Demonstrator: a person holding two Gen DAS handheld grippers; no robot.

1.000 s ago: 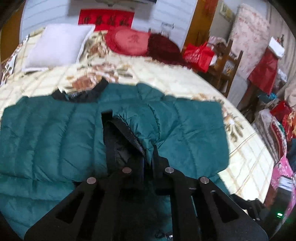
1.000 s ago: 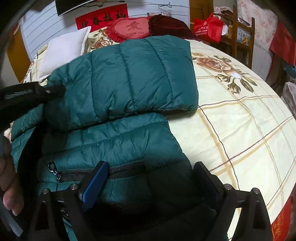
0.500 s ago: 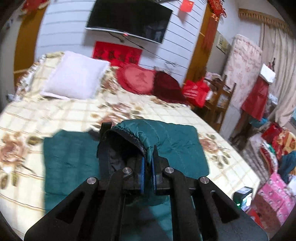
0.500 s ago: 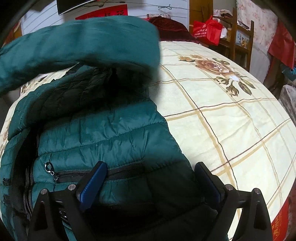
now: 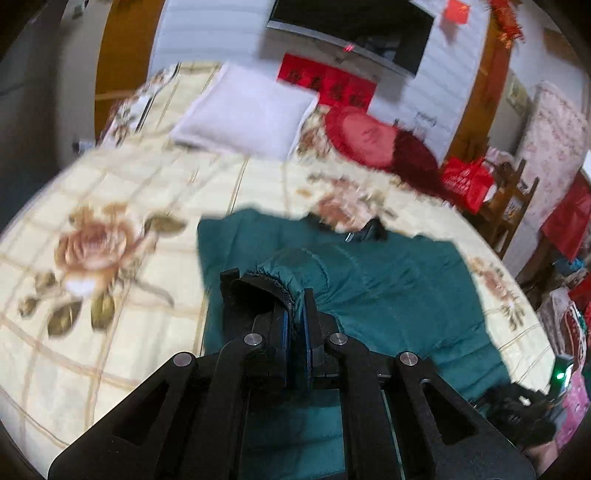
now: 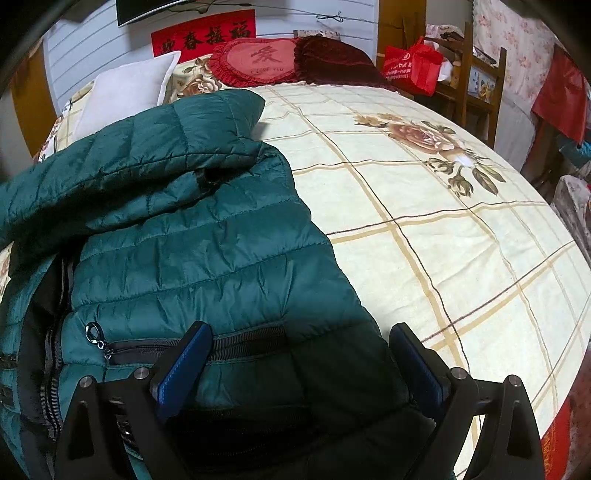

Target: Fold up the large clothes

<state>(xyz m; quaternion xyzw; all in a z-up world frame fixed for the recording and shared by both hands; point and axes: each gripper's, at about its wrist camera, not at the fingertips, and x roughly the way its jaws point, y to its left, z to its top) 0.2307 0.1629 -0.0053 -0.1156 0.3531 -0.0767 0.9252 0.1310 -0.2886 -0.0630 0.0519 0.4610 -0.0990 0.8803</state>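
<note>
A dark green quilted puffer jacket (image 6: 207,258) lies on a cream floral bedspread (image 6: 424,229). My left gripper (image 5: 294,325) is shut on the jacket's sleeve cuff (image 5: 291,269), holding it raised above the jacket body (image 5: 399,295). In the right wrist view the sleeve (image 6: 140,155) lies folded across the upper part of the jacket. My right gripper (image 6: 299,365) is open, its blue-padded fingers (image 6: 184,362) straddling the lower jacket near a zipped pocket (image 6: 199,345).
A white pillow (image 5: 243,110), a red heart cushion (image 6: 258,61) and a dark red cushion (image 6: 332,62) lie at the bed's head. A red bag (image 6: 410,68) and wooden chair (image 6: 476,77) stand on the right. A wall TV (image 5: 351,29) hangs above.
My left gripper has lifted the sleeve cuff up and carried it over the jacket toward the left. The sleeve has come down folded across the jacket. My right gripper stayed open in place.
</note>
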